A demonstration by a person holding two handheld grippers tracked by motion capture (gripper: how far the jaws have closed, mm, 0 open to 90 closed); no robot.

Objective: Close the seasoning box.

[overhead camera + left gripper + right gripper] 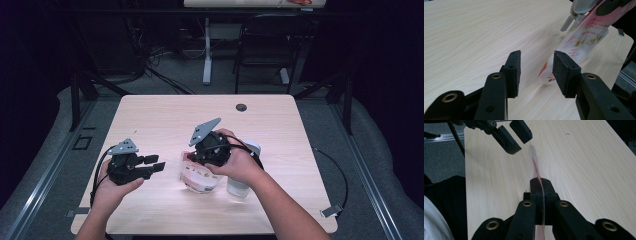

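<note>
A clear plastic bag [198,178] with red print stands on edge on the light wooden table [165,115], just right of centre near the front. My right gripper [196,159] comes down on its top edge and is shut on it. In the right gripper view the bag [535,167] runs edge-on away from the pinching right gripper [540,185]. My left gripper [157,163] hovers to the bag's left, open with nothing between its pads. The left gripper view has the left gripper [536,65] pointing at the bag's lower corner [579,42], short of it.
A pale bottle [239,184] with a grey trigger top [579,7] stands right behind the bag, under the right hand. A small dark hole [241,107] marks the far table edge. A chair [265,45] and a desk leg stand beyond the table.
</note>
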